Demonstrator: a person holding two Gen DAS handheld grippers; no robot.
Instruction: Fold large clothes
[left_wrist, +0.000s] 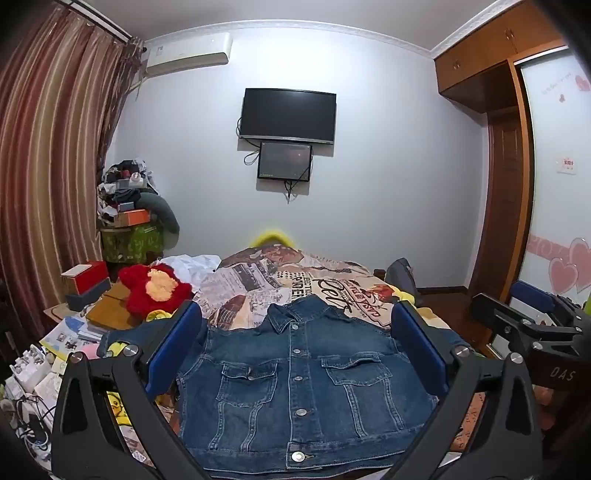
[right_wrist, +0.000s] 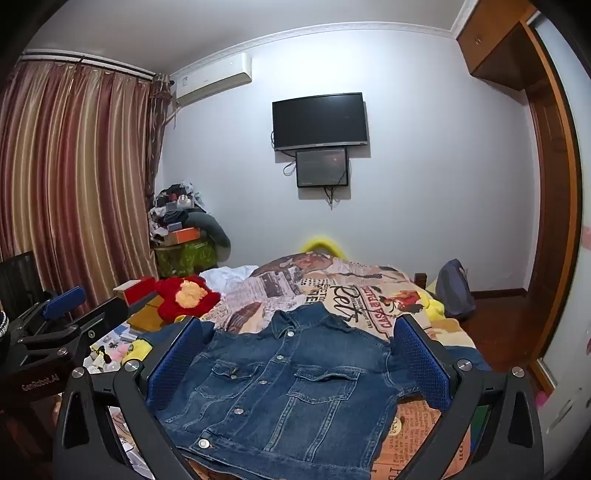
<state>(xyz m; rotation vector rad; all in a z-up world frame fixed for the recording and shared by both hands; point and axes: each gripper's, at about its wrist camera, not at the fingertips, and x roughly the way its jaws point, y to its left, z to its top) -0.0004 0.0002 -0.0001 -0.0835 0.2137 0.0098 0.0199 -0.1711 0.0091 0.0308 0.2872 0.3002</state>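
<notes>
A blue denim jacket lies front up and buttoned on the bed, collar away from me. It also shows in the right wrist view. My left gripper is open and empty, held above the jacket, its blue pads wide apart. My right gripper is open and empty above the jacket too. In the left wrist view the right gripper is at the right edge. In the right wrist view the left gripper is at the left edge.
The bed has a printed cover. A red plush toy, boxes and papers crowd the bed's left side. A grey backpack stands at the right. Curtains hang left, a wardrobe stands right.
</notes>
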